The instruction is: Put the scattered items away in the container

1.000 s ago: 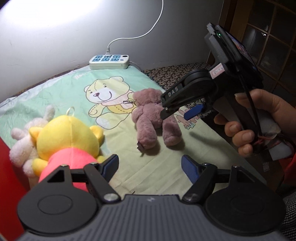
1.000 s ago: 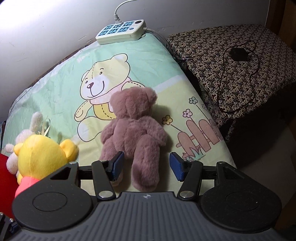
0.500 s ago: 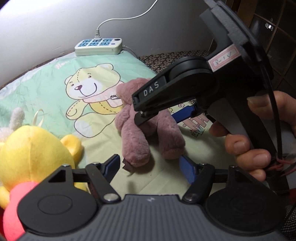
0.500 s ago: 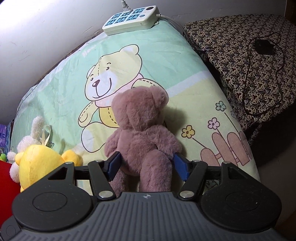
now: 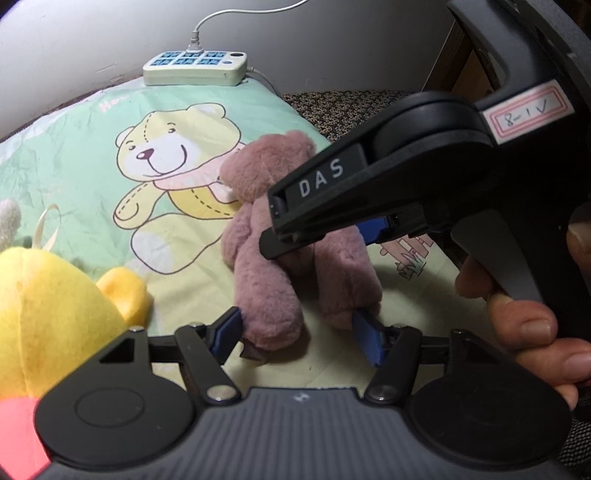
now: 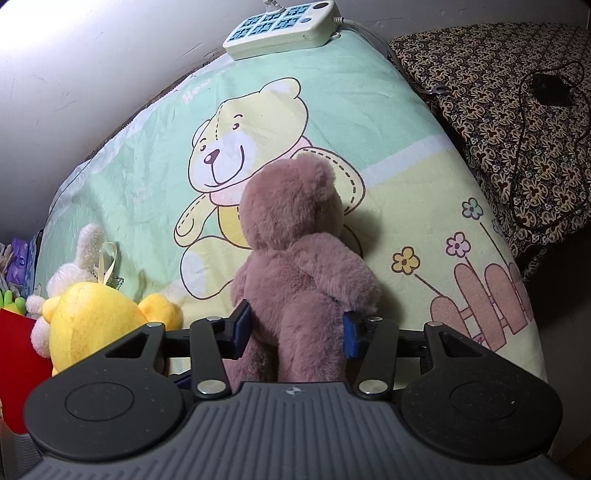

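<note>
A mauve plush bear (image 6: 303, 258) lies face down on the bear-print bedsheet (image 6: 369, 92). My right gripper (image 6: 293, 330) has its blue pads pressed against the bear's lower body on both sides. In the left wrist view the same bear (image 5: 273, 240) lies ahead, and my left gripper (image 5: 301, 332) is open with its pads on either side of the bear's legs. The right gripper's black body (image 5: 388, 173) reaches over the bear from the right. A yellow plush toy (image 6: 96, 317) with a red shirt lies at the left (image 5: 48, 314).
A white plush rabbit (image 6: 74, 266) lies behind the yellow toy. A power strip (image 6: 280, 26) sits at the sheet's far edge by the wall. A patterned brown cushion (image 6: 509, 92) with a black cable lies to the right. A red container edge (image 6: 14, 362) shows at far left.
Both grippers have moved forward to the mauve bear. The right gripper's pads have closed in from beside the bear onto its body. The left gripper's pads now flank its legs.
</note>
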{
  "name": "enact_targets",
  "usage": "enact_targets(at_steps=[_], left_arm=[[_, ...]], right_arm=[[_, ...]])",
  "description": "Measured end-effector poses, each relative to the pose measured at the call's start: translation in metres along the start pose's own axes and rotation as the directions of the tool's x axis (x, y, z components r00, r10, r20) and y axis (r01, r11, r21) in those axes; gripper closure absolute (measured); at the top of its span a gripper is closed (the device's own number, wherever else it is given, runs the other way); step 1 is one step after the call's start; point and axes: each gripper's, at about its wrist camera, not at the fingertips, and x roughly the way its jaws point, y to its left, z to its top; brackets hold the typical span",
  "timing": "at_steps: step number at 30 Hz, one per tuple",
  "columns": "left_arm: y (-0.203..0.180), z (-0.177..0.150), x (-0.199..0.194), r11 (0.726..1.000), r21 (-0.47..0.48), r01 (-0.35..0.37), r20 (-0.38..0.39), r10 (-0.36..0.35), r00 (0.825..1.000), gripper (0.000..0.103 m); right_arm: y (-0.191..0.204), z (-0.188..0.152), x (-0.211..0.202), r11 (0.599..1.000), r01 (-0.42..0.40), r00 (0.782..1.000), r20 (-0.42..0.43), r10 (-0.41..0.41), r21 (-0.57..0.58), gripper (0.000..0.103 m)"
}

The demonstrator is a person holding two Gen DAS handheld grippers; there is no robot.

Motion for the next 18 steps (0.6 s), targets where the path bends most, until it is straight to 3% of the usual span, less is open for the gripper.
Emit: enact_targets(at_steps=[6, 11, 18], left_arm=[[0.004, -0.009, -0.012, 0.998, -0.023, 0.063, -0.01, -0.063, 0.998, 0.037], [-0.006, -0.024, -0.035, 0.993, 0.013, 0.118, -0.002, -0.118, 0.993, 0.034], [-0.017, -0.063, -0.066, 0.98, 0.072, 0.186, -0.049, -0.183, 0.982, 0.029]], right_arm=[[-0.001, -0.008, -0.017, 1.0, -0.012, 1.0, -0.003, 0.012, -0.007, 0.06], [-0.001, -0.026, -0.033, 0.999, -0.031, 0.999, -0.021, 0.031, -0.017, 0.062], [0.005, -0.073, -0.047, 0.997, -0.072, 0.995, -0.077, 0.07, -0.02, 0.063]])
